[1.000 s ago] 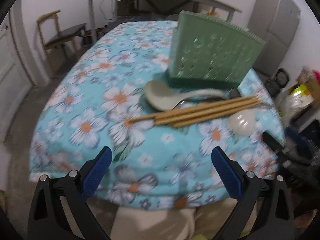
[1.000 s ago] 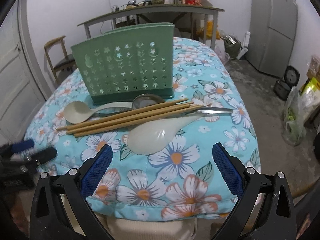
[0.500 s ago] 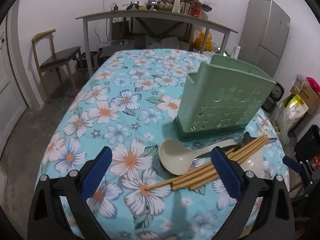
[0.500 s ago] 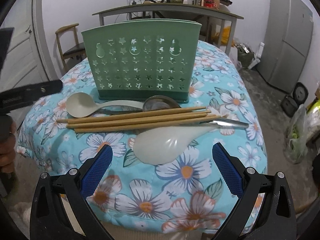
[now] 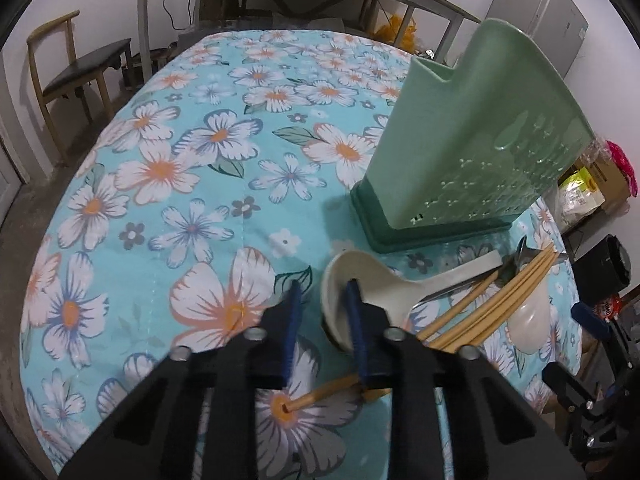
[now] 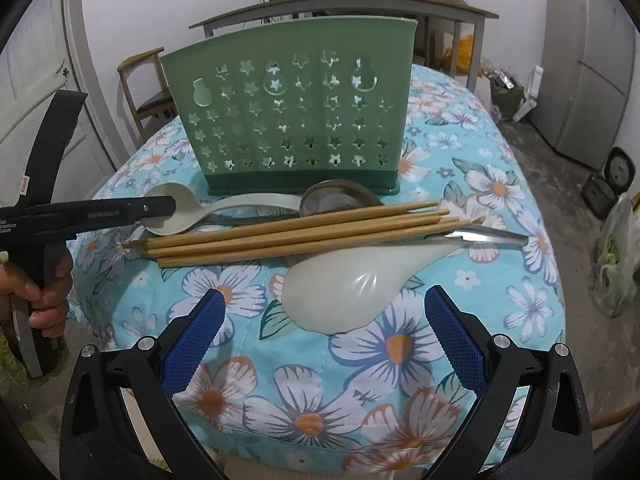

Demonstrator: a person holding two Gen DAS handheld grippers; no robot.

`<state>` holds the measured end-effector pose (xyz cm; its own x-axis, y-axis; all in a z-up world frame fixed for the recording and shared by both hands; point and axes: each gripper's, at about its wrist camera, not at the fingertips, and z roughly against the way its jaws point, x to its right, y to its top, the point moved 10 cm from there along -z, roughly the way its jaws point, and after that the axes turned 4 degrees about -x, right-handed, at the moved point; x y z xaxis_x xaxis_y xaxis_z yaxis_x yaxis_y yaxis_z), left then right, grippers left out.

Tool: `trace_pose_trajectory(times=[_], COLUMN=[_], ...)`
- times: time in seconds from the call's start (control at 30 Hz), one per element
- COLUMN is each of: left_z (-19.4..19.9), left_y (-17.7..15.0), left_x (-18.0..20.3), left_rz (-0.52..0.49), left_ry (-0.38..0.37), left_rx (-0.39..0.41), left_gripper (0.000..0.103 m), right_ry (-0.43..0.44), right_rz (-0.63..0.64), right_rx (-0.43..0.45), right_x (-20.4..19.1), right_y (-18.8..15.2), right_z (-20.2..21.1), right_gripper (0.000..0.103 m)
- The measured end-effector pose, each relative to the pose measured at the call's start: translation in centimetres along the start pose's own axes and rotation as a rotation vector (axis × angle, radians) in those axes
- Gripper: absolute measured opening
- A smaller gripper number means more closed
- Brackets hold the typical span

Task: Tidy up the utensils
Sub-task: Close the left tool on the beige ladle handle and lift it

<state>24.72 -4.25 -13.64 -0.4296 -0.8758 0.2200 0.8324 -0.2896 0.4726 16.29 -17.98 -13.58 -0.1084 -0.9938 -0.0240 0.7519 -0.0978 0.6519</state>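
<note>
The worktop [image 6: 500,216] wears a floral cloth. On it stands the green holder [image 6: 296,120], upright. In front of it lie the utensils in 1 heap — 2 pale ladles [image 6: 180,216], wooden chopsticks [image 6: 296,232] across them and a metal spoon [image 6: 340,200] beneath. The left tool [image 5: 320,292] is closing, its jaws narrow, astride the rim of 1 ladle's bowl [image 5: 368,280]. The right tool [image 6: 324,320] gapes wide — empty, above the other ladle [image 6: 352,284].
</note>
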Motion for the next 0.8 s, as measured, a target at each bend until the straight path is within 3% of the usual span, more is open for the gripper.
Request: trace_pose_trajectory(times=[0.23, 0.53, 0.8], left_z=[1.2, 6.7, 11.7], left_y=[0.9, 2.1, 1.7], left_x=[0.0, -1.9, -4.9], left_rz=[0.032, 0.067, 0.137], left_ry=[-0.058, -0.001, 0.039], left_rx=[0.033, 0.174, 0.293], left_gripper=[0.007, 0.005, 0.005], right_ry=[0.0, -0.004, 0.077], right_rz=[-0.018, -0.017, 0.158], right_rx=[-0.004, 0.052, 0.183], right_x=[0.5, 0.9, -3.9], right_y=[-0.1, 0.6, 5.0], right_z=[0.2, 1.9, 3.7], right_gripper=[0.095, 0.095, 0.092])
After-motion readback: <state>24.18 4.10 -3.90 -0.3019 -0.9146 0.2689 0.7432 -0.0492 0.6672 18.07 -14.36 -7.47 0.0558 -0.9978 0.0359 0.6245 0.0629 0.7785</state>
